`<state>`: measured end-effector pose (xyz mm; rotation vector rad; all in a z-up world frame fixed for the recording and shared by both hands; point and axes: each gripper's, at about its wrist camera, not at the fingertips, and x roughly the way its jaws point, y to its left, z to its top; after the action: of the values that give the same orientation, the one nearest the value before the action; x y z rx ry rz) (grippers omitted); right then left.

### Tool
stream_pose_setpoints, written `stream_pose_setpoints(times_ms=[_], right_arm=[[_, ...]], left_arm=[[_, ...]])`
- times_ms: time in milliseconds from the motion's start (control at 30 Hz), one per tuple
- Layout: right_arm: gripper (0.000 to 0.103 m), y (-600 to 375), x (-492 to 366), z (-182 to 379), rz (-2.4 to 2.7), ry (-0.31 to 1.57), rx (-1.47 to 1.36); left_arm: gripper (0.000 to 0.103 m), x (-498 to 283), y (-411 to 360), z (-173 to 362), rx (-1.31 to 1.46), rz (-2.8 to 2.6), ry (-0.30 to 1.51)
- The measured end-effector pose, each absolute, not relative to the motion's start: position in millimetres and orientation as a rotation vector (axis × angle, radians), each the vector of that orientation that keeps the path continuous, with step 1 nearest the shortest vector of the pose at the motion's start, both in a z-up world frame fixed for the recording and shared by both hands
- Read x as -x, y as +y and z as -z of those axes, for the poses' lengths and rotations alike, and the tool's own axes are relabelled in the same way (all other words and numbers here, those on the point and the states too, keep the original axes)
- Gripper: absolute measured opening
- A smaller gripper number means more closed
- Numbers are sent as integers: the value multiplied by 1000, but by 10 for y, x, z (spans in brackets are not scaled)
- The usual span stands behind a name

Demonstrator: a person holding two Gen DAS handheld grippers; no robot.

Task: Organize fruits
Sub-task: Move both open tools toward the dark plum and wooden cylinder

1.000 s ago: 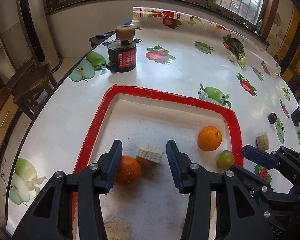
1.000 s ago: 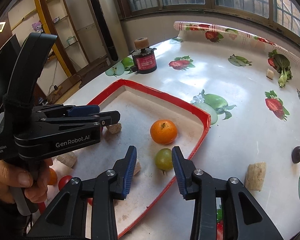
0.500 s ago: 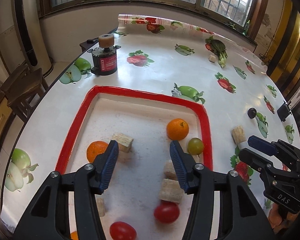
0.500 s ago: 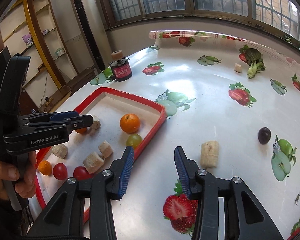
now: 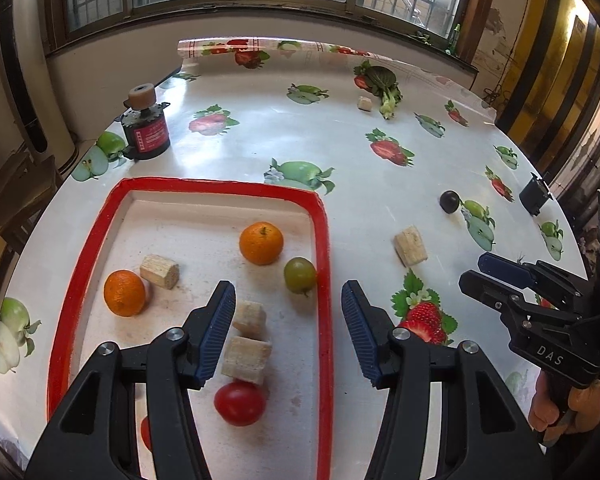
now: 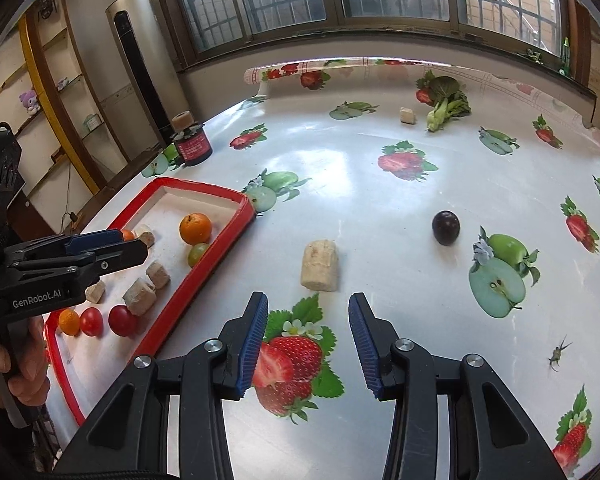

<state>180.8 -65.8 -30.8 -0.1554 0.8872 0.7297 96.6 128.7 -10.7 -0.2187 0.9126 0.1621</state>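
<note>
- While both grippers hang with fingers spread and empty, the right gripper faces a pale chunk and a dark plum loose on the table; the left gripper hovers over the red-rimmed tray holding oranges, tomatoes and a green grape.
- Risk: the round plum could roll away on the slick cloth if nudged off-centre.
- Setting: a glossy fruit-print tablecloth beneath barred windows.

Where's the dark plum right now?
Right wrist view: dark plum on the tablecloth outside the red tray, ahead-right of the right gripper, beyond the beige block.
</note>
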Motion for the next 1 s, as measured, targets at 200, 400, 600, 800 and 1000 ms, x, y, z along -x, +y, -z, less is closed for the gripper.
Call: stream_pose_setpoints(times_ms=[200, 400, 600, 800, 1000], right_arm=[[44, -841, -1832, 281, -706, 882, 141], [44, -1006, -1923, 270, -683, 880, 133], [44, -1160, -2117, 258, -650, 873, 128], [45, -1183, -2415, 277, -630, 875, 135], [45, -1086, -2727, 426, -622, 911, 142]], left_arm=[[54, -1035, 1088, 86, 202, -136, 915], [54, -1125, 889, 80, 193, -109, 919], [54, -1264, 661, 124, 180, -86, 933], [54, -1491, 455, 269, 176, -72, 967], [54, -1714, 391, 445, 195, -97, 1001]])
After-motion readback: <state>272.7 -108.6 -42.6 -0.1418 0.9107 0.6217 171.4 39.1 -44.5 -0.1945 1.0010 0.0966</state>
